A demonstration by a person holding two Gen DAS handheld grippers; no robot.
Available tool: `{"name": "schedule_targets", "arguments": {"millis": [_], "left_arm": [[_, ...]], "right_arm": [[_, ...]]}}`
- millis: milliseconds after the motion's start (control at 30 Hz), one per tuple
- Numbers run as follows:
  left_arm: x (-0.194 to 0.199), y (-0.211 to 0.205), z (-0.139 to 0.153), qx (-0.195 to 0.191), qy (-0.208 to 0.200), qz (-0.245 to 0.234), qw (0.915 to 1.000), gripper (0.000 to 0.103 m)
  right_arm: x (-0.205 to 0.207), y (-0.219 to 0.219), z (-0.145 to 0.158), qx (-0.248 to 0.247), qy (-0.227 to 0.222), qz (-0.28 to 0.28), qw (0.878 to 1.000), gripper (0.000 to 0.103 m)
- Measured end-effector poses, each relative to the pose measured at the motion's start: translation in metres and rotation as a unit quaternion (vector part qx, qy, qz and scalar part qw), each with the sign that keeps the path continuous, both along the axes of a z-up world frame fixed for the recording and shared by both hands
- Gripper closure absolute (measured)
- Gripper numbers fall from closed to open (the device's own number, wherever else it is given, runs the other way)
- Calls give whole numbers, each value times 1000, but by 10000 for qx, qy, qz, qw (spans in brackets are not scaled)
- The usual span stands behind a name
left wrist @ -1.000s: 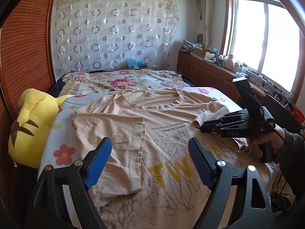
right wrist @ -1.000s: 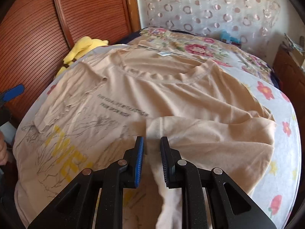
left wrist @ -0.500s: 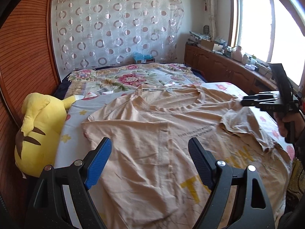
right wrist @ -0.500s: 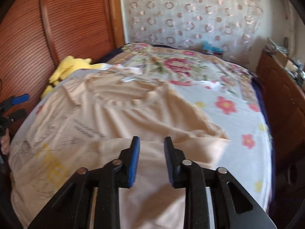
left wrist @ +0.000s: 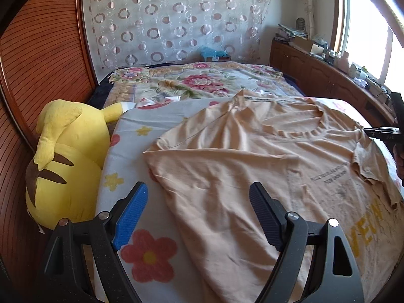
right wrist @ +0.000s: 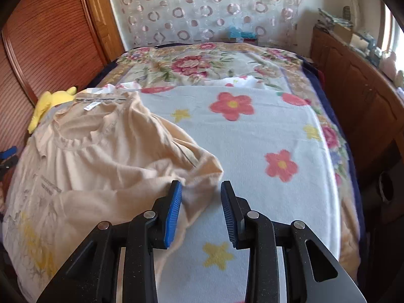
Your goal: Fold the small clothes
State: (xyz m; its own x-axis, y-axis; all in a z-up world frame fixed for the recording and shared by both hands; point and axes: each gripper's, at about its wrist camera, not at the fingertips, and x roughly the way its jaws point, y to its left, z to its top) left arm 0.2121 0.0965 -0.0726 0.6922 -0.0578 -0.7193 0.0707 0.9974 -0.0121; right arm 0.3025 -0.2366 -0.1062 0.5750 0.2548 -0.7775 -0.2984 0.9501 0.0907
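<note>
Bedroom setup, with a wide bed under a pale blue flowered blanket taking up most of both views, and a circle-pattern curtain behind it

Left tongs are spread wide with nothing in them, hanging over the near left side of the shirt, one blue pad over the blanket and the other over cloth. Right tongs are only partly open, pads not pressing on anything; the folded-over sleeve edge lies just by the left pad and the gap mostly shows blanket. In the left view you can just catch the right tongs at the far right edge, past the shirt's collar, with a bit of a hand below

The beige t-shirt lies flat on the blanket toward the left half of the bed. Its long axis runs from the near edge of the bed toward the curtain, neckline at the far end and hem toward the cameras. Both sides are folded in over the front, so it's a narrower strip now, a bit rumpled. The print with yellow letters and small dark text shows in between the folds, partly covered

Beside the shirt on the left sits a yellow plush toy, against the reddish wooden wall panel. Wooden cabinets run down the right side under a bright window
</note>
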Motion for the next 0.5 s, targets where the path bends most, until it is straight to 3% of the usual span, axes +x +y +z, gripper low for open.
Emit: {"name": "schedule_targets", "arguments": {"millis": [33, 67, 100, 200, 300, 500], "left_arm": [[3, 3, -3, 10, 41, 28, 10000, 20], [5, 4, -4, 13, 69, 47, 10000, 20], [8, 7, -7, 2, 108, 72, 9999, 20], [14, 11, -9, -2, 157, 93, 9998, 20], [17, 12, -8, 15, 150, 81, 9999, 20], [31, 22, -12, 12, 234, 118, 9997, 20]], "right_arm": [[2, 7, 0, 29, 11, 138, 9999, 78], [4, 9, 1, 17, 11, 294, 9996, 95], [5, 8, 1, -44, -42, 447, 9990, 99], [11, 10, 10, -285, -322, 503, 9978, 100], [18, -8, 23, -324, -515, 82, 9981, 100], [32, -15, 9, -280, -347, -58, 9990, 100]]}}
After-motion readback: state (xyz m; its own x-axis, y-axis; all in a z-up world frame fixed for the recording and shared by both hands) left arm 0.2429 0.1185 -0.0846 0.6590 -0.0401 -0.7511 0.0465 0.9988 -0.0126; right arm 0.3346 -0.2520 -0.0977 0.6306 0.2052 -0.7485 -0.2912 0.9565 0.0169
